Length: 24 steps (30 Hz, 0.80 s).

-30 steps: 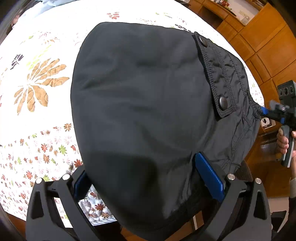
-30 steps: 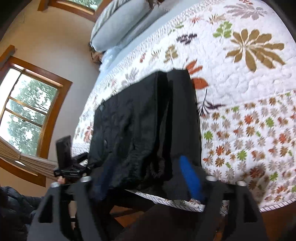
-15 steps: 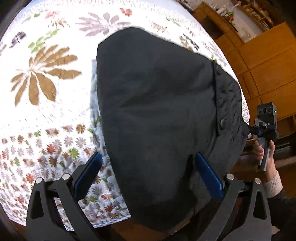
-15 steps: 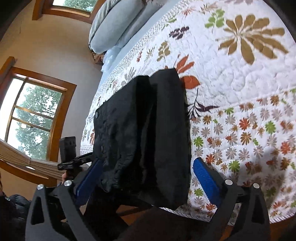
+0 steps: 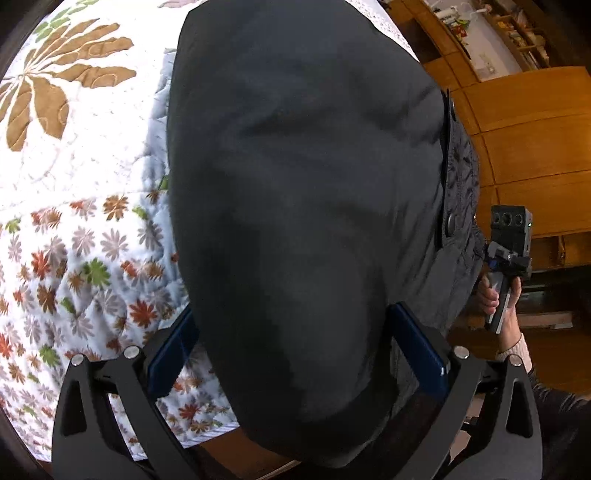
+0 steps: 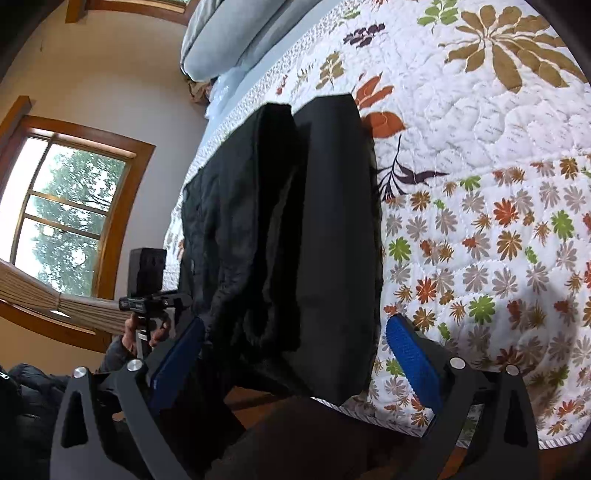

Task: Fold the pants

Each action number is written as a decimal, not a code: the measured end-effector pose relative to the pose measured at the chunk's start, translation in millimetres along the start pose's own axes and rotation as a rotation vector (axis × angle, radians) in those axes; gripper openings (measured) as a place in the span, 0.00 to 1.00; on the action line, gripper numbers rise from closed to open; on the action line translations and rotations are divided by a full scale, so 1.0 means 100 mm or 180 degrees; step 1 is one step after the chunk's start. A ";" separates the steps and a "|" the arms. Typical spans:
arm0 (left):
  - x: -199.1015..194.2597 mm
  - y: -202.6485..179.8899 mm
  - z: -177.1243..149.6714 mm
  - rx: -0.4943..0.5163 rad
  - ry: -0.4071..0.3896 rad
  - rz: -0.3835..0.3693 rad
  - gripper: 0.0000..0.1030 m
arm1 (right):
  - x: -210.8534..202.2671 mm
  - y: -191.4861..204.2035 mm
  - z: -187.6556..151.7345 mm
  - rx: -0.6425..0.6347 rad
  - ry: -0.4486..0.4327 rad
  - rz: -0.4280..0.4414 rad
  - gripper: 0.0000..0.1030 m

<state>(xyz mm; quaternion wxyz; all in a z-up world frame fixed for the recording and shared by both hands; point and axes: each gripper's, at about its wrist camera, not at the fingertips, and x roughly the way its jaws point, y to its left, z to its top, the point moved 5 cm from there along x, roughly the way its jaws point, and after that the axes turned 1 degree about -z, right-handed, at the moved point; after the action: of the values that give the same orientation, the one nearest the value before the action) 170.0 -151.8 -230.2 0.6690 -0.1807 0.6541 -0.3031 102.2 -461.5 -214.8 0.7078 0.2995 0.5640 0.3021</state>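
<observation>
1. Plainly, the black pants [image 5: 303, 206] are seen folded into a thick bundle lying on the floral quilt [image 5: 74, 229] of a bed, at the bed's near edge, with the bundle's lower end hanging slightly over that edge.
2. In the left wrist view, the left tool [image 5: 295, 354] is held with its blue-padded fingers [image 5: 419, 350] spread wide on either side of the bundle; the fabric lies between them, but no pinch is shown.
3. A flap with two snap buttons [image 5: 451, 221] is seen along the right side of the pants in that view, over a quilted lining [image 5: 463, 162].
4. In the right wrist view, the right tool [image 6: 291, 354] is likewise spread, one blue pad [image 6: 413, 358] on each side of the pants [image 6: 295, 236], and nothing is gripped.
5. From this side the stacked layers of the fold are shown edge on, with a rumpled layer at the left and a smoother one at the right.
6. Each tool is caught in the other's view, held by a hand [image 5: 498, 299] beside the bundle.
7. A grey pillow [image 6: 229, 33] is seen at the far end of the bed, a wood-framed window [image 6: 66, 206] on the wall, and wooden cabinets [image 5: 528, 147] beyond the bed.
</observation>
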 end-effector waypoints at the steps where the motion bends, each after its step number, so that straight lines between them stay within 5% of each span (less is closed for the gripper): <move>1: 0.02 -0.02 0.03 -0.0026 -0.0007 -0.0014 0.97 | 0.03 0.01 0.01 0.0009 0.0010 0.0002 0.97; 9: 0.05 -0.08 0.01 -0.0071 -0.0003 -0.0156 0.97 | 0.14 -0.05 0.00 0.0183 0.0060 0.0088 0.97; 15: -0.19 -0.03 -0.13 -0.0212 -0.0109 -0.0622 0.97 | 0.11 0.02 -0.03 0.0138 0.0094 0.0219 0.97; 19: -0.13 0.08 -0.13 -0.0322 -0.0048 -0.0724 0.97 | 0.21 -0.07 -0.02 0.0255 0.0148 0.0171 0.97; 24: -0.13 0.03 -0.16 0.0060 0.0095 -0.0355 0.97 | 0.19 -0.02 0.00 0.0241 0.0166 0.0265 0.97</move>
<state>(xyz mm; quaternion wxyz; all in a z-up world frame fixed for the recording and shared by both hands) 155.0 -139.1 -223.3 0.6429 -0.2060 0.6501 -0.3487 105.6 -447.6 -228.0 0.6678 0.3413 0.5804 0.3174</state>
